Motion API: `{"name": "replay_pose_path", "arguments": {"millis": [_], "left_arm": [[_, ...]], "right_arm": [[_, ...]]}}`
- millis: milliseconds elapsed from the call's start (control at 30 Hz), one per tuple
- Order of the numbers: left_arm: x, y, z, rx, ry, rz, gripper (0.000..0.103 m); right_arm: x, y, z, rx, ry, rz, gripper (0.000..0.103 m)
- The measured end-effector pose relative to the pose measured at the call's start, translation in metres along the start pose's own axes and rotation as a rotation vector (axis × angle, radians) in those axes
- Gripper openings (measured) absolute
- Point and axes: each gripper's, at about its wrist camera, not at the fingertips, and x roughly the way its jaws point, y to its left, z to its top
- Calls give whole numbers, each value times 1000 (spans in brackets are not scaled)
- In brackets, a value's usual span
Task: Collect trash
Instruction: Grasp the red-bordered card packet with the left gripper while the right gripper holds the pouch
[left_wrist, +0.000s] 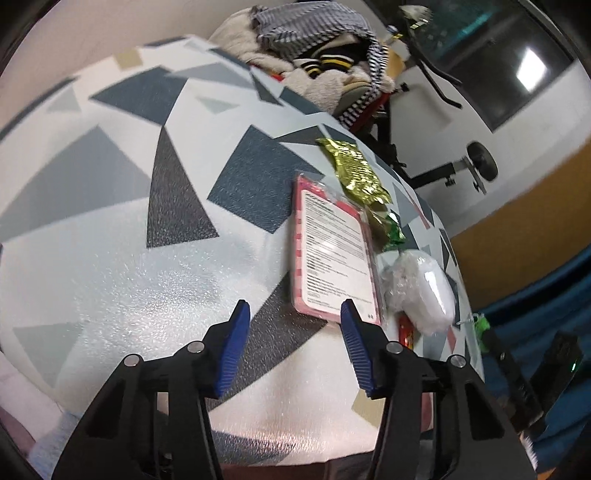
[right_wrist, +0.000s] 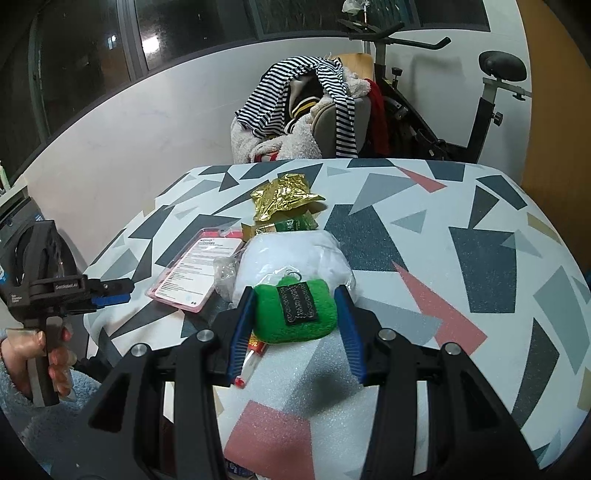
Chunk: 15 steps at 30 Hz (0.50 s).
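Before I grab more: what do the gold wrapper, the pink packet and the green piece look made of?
Gold wrapper: likely metallised foil, with shiny, sharp crinkles. Pink packet: apparently clear glossy plastic over a printed card, with glare on its face. Green piece: fuzzy, sponge-like or plush, matte, with a dark woven patch.

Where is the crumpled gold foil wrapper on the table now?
In the right wrist view the crumpled gold foil wrapper lies on the patterned table toward its far edge, just behind the green packet and the white plastic bag.
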Motion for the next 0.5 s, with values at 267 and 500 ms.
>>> {"name": "replay_pose_path", "arguments": {"millis": [267,500], "left_arm": [[25,3,16,-11,15,9,37],[45,-3,56,40,32,6,37]], "right_arm": [[7,2,-1,-1,6,10,45],[11,-1,0,-3,12,3,46]]}}
